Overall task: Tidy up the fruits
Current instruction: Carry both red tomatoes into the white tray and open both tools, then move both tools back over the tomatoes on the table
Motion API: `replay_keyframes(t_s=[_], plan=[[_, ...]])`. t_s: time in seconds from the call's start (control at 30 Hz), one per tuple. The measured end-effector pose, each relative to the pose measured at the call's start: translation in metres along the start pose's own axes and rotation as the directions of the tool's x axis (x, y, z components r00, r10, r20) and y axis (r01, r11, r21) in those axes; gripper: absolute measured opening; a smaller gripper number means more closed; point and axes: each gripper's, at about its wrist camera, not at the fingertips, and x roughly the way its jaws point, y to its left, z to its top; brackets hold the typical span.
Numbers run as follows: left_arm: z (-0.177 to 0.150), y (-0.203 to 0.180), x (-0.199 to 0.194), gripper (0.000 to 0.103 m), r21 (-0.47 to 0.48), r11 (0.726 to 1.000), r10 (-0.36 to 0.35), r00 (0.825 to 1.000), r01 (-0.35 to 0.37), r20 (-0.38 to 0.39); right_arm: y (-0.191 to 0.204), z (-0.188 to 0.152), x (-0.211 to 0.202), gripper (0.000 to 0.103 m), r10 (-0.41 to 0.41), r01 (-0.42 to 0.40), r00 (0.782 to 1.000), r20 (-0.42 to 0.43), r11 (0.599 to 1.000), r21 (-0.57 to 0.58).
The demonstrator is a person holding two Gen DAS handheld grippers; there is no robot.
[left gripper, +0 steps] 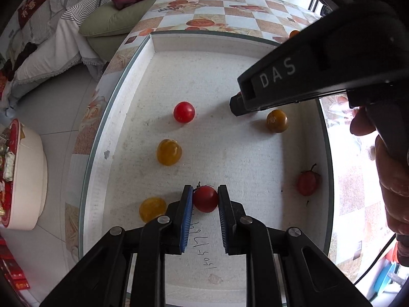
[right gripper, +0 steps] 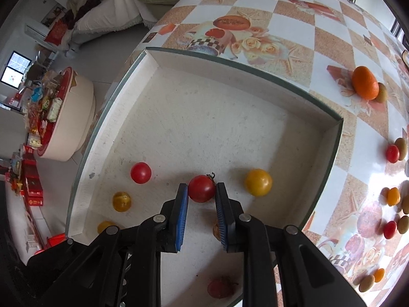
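A white foam tray [left gripper: 120, 117] [right gripper: 115, 117] lies on the table and holds several red and yellow cherry tomatoes. My left gripper [left gripper: 205, 192] is shut on a red tomato [left gripper: 205, 199] with a stem, low over the tray floor. My right gripper [right gripper: 202, 188] is shut on another red tomato [right gripper: 201, 188], also with a stem, over the tray. The right gripper's body [left gripper: 319, 69] shows in the left wrist view above a yellow tomato [left gripper: 276, 120]. Loose in the tray are a red tomato [left gripper: 184, 112] and a yellow one [left gripper: 169, 152].
More fruit lies on the patterned tablecloth right of the tray: an orange [right gripper: 364, 83], red tomatoes [right gripper: 392, 153] and small brown-green fruits [right gripper: 400, 148]. A sofa [left gripper: 102, 23] stands beyond the table, and a round white stool [left gripper: 25, 176] with packets stands on the floor at left.
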Motion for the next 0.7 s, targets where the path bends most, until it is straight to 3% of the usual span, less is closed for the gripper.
replay_keyframes(t_s=[0.13, 0.17, 0.2, 0.23, 0.27, 0.43, 0.57, 0.7], plan=[[-0.001, -0.004, -0.001, 0.022, 0.016, 1.000, 0.011, 1.000, -0.011, 0.002, 0.000, 0.002, 0.002, 0.025, 0.005, -0.005, 1.000, -0.011, 1.000, 0.000], [-0.002, -0.004, -0.001, 0.040, 0.020, 1.000, 0.012, 1.000, -0.012, 0.000, -0.001, 0.003, 0.002, 0.030, 0.008, -0.008, 1.000, -0.014, 1.000, 0.005], [-0.003, -0.004, -0.002, 0.070, 0.019, 1.000, 0.015, 1.000, -0.015, 0.003, -0.002, 0.004, 0.001, 0.040, 0.012, -0.012, 1.000, -0.013, 1.000, 0.010], [-0.004, -0.004, -0.006, 0.078, 0.017, 1.000, 0.023, 0.999, -0.024, 0.026, -0.003, 0.003, -0.002, 0.046, 0.020, -0.020, 1.000, -0.004, 1.000, 0.015], [-0.005, -0.005, -0.011, 0.079, 0.020, 0.999, 0.036, 0.998, -0.037, 0.056, -0.003, 0.004, -0.004, 0.056, 0.029, -0.029, 1.000, 0.006, 0.999, 0.017], [-0.007, -0.010, -0.013, 0.079, 0.041, 0.998, 0.039, 0.999, -0.040, 0.035, -0.006, -0.001, -0.026, 0.064, 0.068, -0.070, 0.996, 0.059, 0.997, 0.038], [-0.004, -0.014, -0.019, 0.079, 0.039, 0.998, 0.042, 0.999, -0.043, 0.031, -0.017, -0.010, -0.048, 0.081, 0.078, -0.089, 0.990, 0.118, 0.992, 0.089], [0.004, -0.026, -0.027, 0.079, 0.061, 0.997, 0.044, 0.998, -0.047, 0.048, -0.038, -0.028, -0.071, 0.081, 0.026, -0.053, 0.985, 0.170, 0.987, 0.153]])
